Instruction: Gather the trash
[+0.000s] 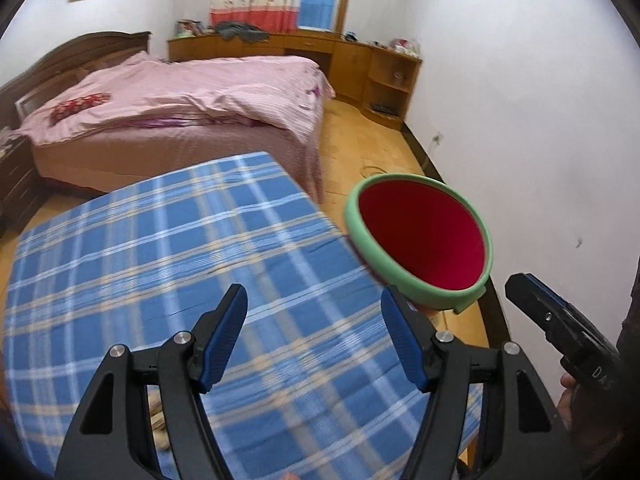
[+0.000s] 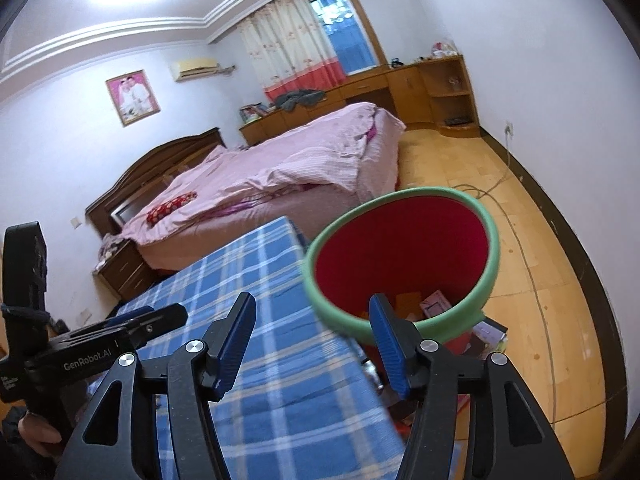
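Note:
A round bin with a green rim [image 1: 416, 292] and red inside stands on the floor just off the right edge of the table with the blue plaid cloth [image 1: 160, 264]. In the right wrist view the bin [image 2: 404, 248] holds several pieces of paper and card trash [image 2: 434, 302] at its bottom. My left gripper [image 1: 314, 312] is open and empty above the cloth. My right gripper [image 2: 312, 320] is open and empty, its right finger over the bin's near rim. Each gripper shows in the other's view, the right one [image 1: 560, 320] and the left one [image 2: 132, 320].
A bed with pink bedding [image 1: 180, 96] stands beyond the table. Wooden cabinets and shelves [image 1: 384, 76] line the far wall. Boxes and books [image 2: 486, 334] lie on the wooden floor beside the bin. A cable [image 2: 520, 240] runs across the floor by the right wall.

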Motion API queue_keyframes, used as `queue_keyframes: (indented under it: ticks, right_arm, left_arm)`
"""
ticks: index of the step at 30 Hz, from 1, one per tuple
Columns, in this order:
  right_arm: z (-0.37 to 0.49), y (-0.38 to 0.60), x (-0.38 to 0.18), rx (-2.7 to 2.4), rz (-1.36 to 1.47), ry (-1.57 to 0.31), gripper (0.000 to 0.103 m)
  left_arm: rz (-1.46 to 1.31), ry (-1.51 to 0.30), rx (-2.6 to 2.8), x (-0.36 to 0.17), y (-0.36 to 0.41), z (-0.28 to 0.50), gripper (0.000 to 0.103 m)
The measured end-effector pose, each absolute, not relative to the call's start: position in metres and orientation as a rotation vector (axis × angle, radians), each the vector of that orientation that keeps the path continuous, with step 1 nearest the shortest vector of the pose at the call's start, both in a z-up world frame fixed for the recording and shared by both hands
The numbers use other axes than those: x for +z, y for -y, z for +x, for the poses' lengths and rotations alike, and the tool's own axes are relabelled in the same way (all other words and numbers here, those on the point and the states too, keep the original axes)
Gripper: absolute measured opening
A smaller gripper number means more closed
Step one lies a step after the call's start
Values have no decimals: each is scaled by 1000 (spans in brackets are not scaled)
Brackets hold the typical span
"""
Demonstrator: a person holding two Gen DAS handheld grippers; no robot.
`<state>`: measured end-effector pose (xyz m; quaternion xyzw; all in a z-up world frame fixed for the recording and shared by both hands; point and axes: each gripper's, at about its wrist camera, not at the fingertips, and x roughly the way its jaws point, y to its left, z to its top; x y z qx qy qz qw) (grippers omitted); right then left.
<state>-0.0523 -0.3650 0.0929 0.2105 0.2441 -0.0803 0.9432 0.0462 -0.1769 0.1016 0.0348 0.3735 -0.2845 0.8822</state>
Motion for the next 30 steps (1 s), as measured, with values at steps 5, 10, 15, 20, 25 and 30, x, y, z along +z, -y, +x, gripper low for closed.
queue_keyframes:
  ticks: [5, 10, 15, 20, 25, 30]
  right_arm:
    - [-58, 333, 97, -131, 389, -495, 74]
    - [-64, 305, 99, -100, 349, -488, 74]
    - [-68, 281, 97, -82, 298, -483, 74]
    - [-70, 263, 84, -83, 252, -481, 74]
    - [-74, 246, 72, -105, 192, -466, 74]
    - [-74, 234, 61, -87, 180, -488, 74]
  left_arm:
    - [59, -743, -517, 107, 139, 30, 69]
    - [39, -723, -443, 104, 105, 19, 69]
    - [26, -702, -342, 97, 75, 5, 69]
    - [43, -680, -257, 85, 59, -9, 69]
    - [46, -683, -207, 66, 50, -19, 69]
    - [50, -701, -162, 52, 45, -23, 69]
